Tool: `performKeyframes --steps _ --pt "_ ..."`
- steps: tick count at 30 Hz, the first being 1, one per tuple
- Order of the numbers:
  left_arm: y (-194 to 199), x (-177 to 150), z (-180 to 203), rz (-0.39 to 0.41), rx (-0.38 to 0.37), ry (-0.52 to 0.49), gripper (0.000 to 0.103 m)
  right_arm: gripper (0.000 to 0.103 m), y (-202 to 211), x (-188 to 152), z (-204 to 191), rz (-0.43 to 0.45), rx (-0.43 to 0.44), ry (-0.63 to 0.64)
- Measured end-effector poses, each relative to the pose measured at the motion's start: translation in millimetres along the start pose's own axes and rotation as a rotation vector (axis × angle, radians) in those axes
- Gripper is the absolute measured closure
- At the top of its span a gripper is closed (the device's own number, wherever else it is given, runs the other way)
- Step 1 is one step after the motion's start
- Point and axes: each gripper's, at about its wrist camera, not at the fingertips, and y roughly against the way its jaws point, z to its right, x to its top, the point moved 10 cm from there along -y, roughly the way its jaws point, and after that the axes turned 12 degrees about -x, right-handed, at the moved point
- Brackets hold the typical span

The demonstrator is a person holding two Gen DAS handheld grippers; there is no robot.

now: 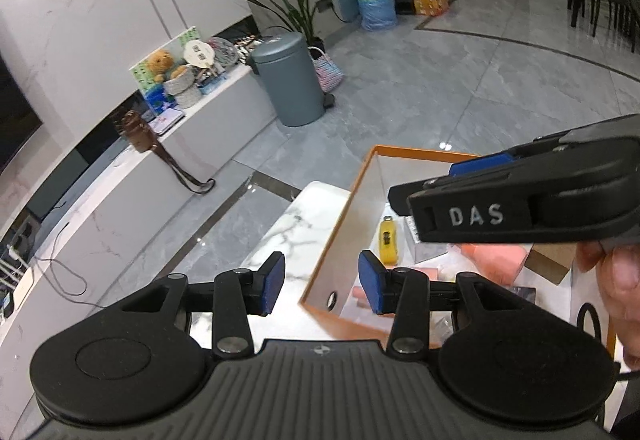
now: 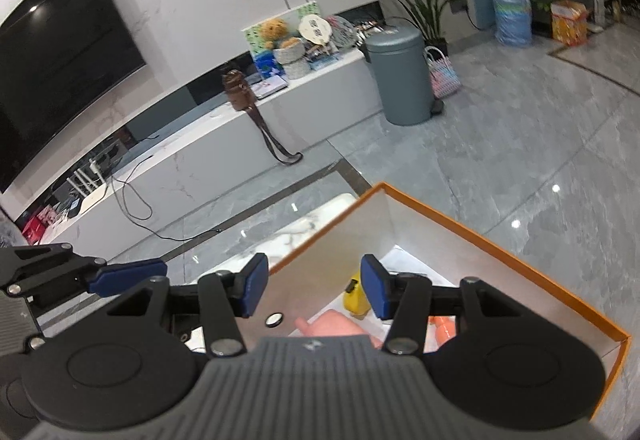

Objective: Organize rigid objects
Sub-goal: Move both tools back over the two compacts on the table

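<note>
Both claws hang above an orange-rimmed box (image 1: 362, 175) that sits on a white marbled counter (image 1: 288, 228), and neither carries anything. The left claw (image 1: 322, 282) is released, its blue pads spread wide with the box's near wall showing between them. The right claw (image 2: 314, 286) is likewise released and empty; from the left wrist view it crosses in from the right, over the box.

The task's things appear to lie inside the box already. A yellow object (image 1: 389, 240) — small, blocky, with a dark mark on top — rests on the white floor of the box. Beside it are pink items (image 2: 340, 324) and an orange piece (image 2: 444, 326), partly hidden by the right claw, so what they are cannot be told. A small round disc (image 2: 275, 320) shows on the inner wall.

By my reading this is a pause between placements: the claws are free and raised, either just clear of the box or looking for the next piece. No loose object is visible on the counter outside the box, so the next move calls for turning the cameras to find whatever remains, then lowering one opened claw squarely over it — avoiding the box rim.
</note>
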Motion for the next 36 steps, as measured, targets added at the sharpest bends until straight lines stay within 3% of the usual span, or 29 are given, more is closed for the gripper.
performKeyframes --steps 5,11,19,28,36 --pt "44 0 -6 0.055 0.030 0.014 0.052 0.051 29 4 -19 0.041 0.022 0.028" --pt "111 -2 0 0.165 0.052 0.044 0.045 0.048 85 7 -49 0.124 0.079 0.056" --pt "162 -43 1 0.238 0.063 0.108 0.036 0.045 143 -20 -79 0.224 0.141 0.158" --pt "148 -126 -24 0.239 0.015 0.315 0.035 0.043 153 -83 -87 0.226 0.153 0.401" --pt "90 -175 -39 0.168 -0.027 0.405 0.035 0.043 111 -146 -80 0.105 0.138 0.515"
